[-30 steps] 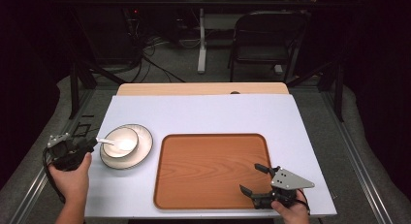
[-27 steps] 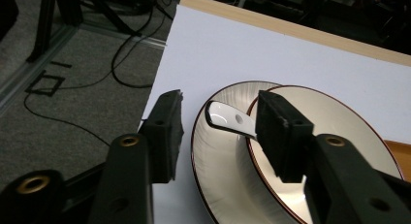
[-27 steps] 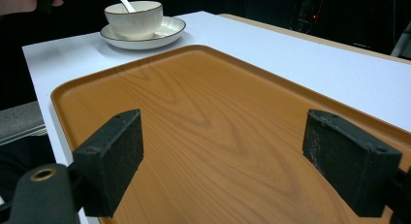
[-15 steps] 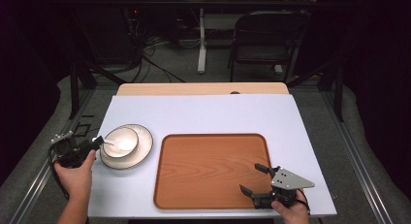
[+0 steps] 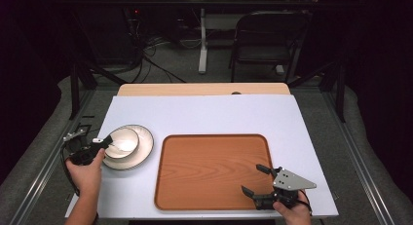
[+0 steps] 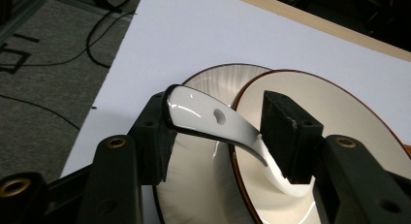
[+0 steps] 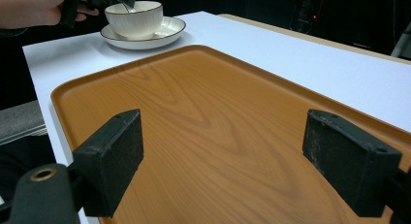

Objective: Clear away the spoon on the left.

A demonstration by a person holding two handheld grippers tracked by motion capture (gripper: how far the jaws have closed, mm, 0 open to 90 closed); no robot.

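The left hand-held gripper has drawn back a little from over the plate toward the left edge of the table and sunk lower. The white spoon, whose handle reached out over the plate's left rim before, now lies with its handle between the jaws at the bowl. The jaws have just been closing slightly after opening wide, one pad at the handle's end
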